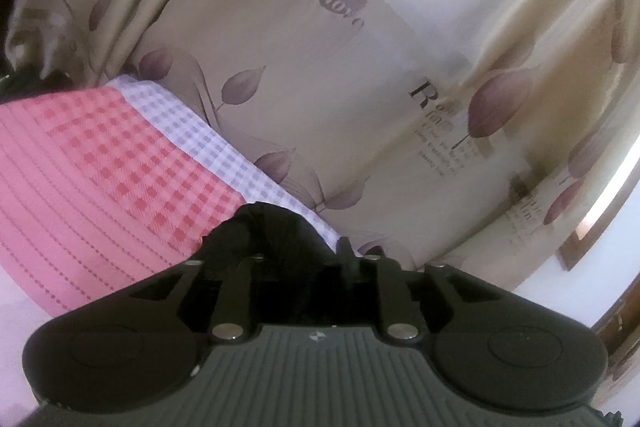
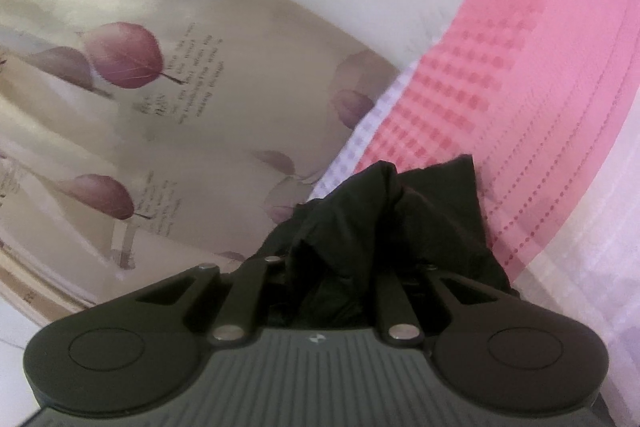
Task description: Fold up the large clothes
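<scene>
Bunched black garment [image 2: 384,227] fills our right gripper [image 2: 340,267], clamped, and our left gripper [image 1: 304,255], whose fingers we cannot tell, both low over the pink checked bedspread [image 1: 100,167] ahead.

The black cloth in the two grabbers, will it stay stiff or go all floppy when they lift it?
Probably floppy: the thin black cloth bunches into soft folds at the right gripper and bulges loosely at the left gripper. It looks light, since small pinches seem to carry it. Its faint sheen hints it might slip; the fingertips are hidden, so the grip cannot be judged.
</scene>
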{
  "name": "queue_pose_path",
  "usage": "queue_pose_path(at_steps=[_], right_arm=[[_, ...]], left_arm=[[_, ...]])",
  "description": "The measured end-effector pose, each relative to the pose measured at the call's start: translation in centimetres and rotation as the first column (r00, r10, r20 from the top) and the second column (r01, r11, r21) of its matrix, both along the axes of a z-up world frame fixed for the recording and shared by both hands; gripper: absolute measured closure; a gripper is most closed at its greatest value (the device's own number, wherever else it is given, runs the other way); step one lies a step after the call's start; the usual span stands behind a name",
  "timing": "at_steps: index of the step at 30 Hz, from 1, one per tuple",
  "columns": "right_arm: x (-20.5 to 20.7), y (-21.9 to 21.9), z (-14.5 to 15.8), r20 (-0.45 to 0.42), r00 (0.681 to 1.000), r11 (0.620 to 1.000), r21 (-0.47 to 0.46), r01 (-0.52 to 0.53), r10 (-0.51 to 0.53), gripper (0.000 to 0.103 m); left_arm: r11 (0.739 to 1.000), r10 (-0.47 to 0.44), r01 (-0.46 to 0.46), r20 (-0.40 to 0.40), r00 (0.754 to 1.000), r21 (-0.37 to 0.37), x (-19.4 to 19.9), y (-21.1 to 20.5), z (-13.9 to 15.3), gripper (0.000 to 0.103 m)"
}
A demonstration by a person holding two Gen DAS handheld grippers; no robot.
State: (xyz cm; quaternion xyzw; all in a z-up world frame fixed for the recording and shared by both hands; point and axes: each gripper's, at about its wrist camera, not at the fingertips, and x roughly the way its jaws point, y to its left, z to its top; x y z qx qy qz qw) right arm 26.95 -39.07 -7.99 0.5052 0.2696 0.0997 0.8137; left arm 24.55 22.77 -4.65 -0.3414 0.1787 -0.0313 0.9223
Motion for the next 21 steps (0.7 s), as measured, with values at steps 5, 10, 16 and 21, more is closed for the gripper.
queue_pose_path(at_steps=[5, 10, 16, 21], right_arm=[[0.6, 0.1, -0.7, -0.012, 1.000, 0.999, 0.036, 0.024, -0.023, 0.047], [-0.8, -0.7, 0.5, 0.076, 0.994, 0.995, 0.055, 0.078, -0.082, 0.010], [-1.0, 4.1, 4.5, 0.180, 0.975, 0.975, -0.202, -0.095, 0.133, 0.023], [1.7, 14.7, 6.5, 0.084, 0.914, 0.810, -0.502, -0.304, 0.396, 0.081]], left_arm=[[1.000, -0.017, 0.017, 0.028, 0.999, 0.011, 0.4, -0.5, -0.2, 0.027], [0.994, 0.015, -0.026, 0.106, 0.994, 0.109, -0.7, -1.5, 1.2, 0.000], [0.995, -0.057, 0.045, 0.127, 0.990, 0.092, -1.0, -3.4, 2.2, 0.009], [0.963, -0.243, 0.230, 0.081, 0.967, 0.141, 1.6, -9.4, 3.1, 0.064]])
